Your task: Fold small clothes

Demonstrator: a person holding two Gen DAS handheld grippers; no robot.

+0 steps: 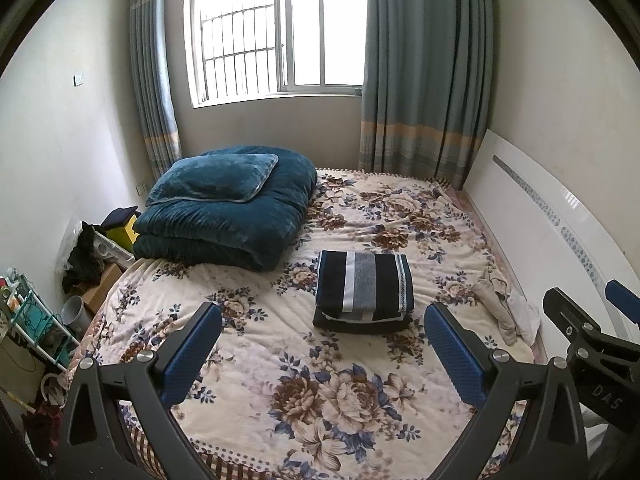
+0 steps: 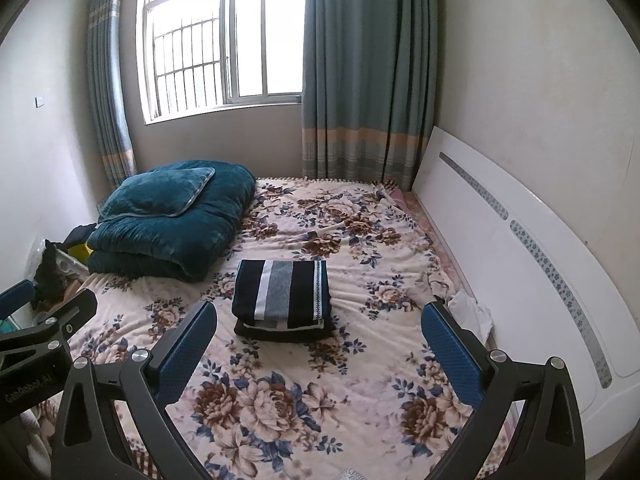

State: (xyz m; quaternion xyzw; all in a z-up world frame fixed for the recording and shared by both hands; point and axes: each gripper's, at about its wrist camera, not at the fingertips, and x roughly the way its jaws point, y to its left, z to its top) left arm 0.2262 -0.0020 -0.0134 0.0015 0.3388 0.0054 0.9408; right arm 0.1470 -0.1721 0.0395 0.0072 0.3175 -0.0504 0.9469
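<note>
Folded striped garment (image 1: pixel 365 285) sits on a dark folded piece (image 1: pixel 362 325), mid floral bedspread (image 1: pixel 320 400), just in front of the teal quilt (image 1: pixel 228 220). Left gripper (image 1: pixel 322 350) and right gripper (image 2: pixel 320 350) both spread wide, empty, hovering short of the stack. Crumpled cloth (image 1: pixel 508 308) right of it.

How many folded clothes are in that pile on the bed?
2 that I can see: a striped one on top and a dark one under it, mid-bed. More could be hidden between them.
</note>
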